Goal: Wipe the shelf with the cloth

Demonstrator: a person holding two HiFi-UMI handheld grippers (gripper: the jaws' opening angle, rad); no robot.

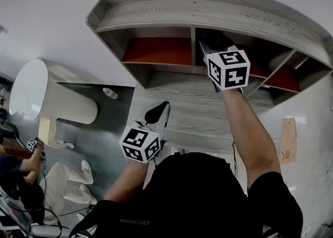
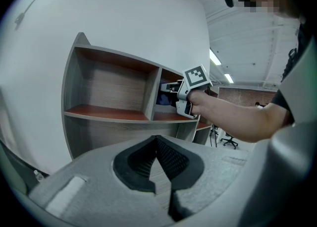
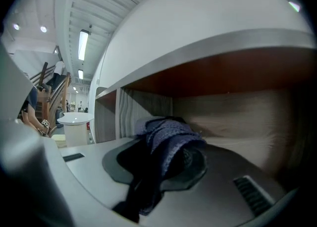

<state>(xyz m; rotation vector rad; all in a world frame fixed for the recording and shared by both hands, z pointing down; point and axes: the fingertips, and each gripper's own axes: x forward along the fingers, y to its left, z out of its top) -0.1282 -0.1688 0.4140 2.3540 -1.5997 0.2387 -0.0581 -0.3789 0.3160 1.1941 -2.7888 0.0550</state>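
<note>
The left tongs (image 2: 156, 139) hung low in front of the shelf (image 1: 208, 16), their dark pads pressed together at the tips with nothing between them. Farther out, the right tongs (image 3: 168, 147) reached into the shelf's middle compartment, pinching a bunched blue-grey cloth (image 3: 171, 129) that humped over the jaws and trailed down between them. Whether the cloth touched the board could not be told. Behind it stood the pale wood-grain back panel (image 3: 247, 112), and around the shelf the white wall (image 1: 52, 3)
</note>
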